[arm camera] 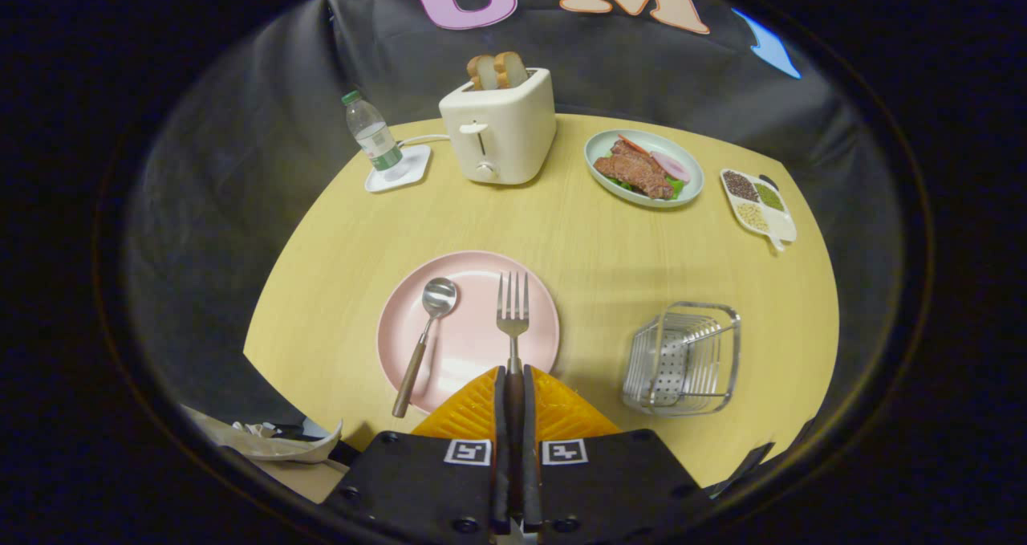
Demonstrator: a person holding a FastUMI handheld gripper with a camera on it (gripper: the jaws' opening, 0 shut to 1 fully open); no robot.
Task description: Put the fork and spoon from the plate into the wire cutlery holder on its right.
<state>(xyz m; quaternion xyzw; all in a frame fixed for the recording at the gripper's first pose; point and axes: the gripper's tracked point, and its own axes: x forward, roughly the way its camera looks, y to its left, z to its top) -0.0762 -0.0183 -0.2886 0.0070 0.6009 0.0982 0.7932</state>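
Jaws nearly closed, gripper (513,384) clamping the fork (512,308) handle, over pink plate (409,304)

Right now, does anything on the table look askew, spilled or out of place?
Nothing spilled or damaged. The wire cutlery holder looks tilted, though the fisheye view may cause that. The spoon lies slanted on the pink plate, its handle overhanging the rim. The tool is shut on the fork handle.

Plate (468,344) at lower centre of the desk (594,240), spoon (425,340) left and fork (513,320) right on it; wire cutlery holder (683,360) to its right; toaster (499,125) behind.
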